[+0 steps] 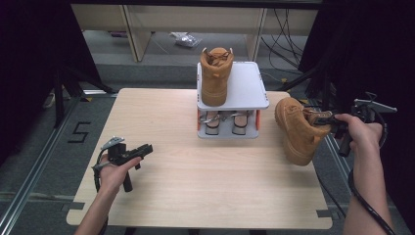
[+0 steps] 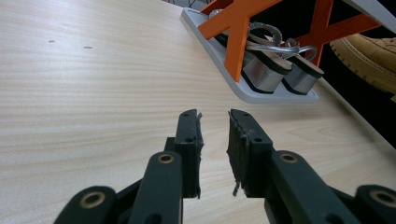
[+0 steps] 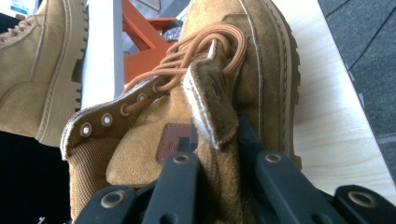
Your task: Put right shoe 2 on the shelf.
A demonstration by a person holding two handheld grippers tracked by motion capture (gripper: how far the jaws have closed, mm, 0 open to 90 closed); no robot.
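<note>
Over at the right edge of the worktop [image 1: 195, 191], the right gripper [image 1: 327, 119] had its fingers [image 3: 187, 182] clamped on the collar and tongue of a tan boot [image 1: 296, 129]. That boot hung tilted, toe pointing down and sole turned toward the rack, its lower end just over the worktop's right edge. In the right gripper view the fingers pinched the suede beside a small brown patch, and the orange-brown laces [image 3: 205, 46] ran away from them along the boot's front.

The shoe rack [image 1: 244, 90], grey with orange cross braces, stood at the far middle of the worktop. A second tan boot [image 1: 215, 76] stood upright on the left part of its top shelf, heel toward the camera. On the lower shelf lay a pair of sandals [image 1: 226, 122], side by side; the left gripper view showed their silvery heels [image 2: 261, 74] and straps behind an orange brace [image 2: 236, 32]. The held boot hung just right of the rack, apart from it.

The left gripper [image 1: 147, 149] rested low over the near left of the worktop, well apart from rack and boots, pointing toward the rack. Its fingers [image 2: 189, 140] stood partly open with a clear gap between them, and nothing sat in that gap; bare wood showed beyond. The person's left hand [image 1: 113, 174] held the handle, forearm coming in from the bottom edge, and the right hand [image 1: 359, 129] gripped its tool beyond the worktop's right side.
</note>
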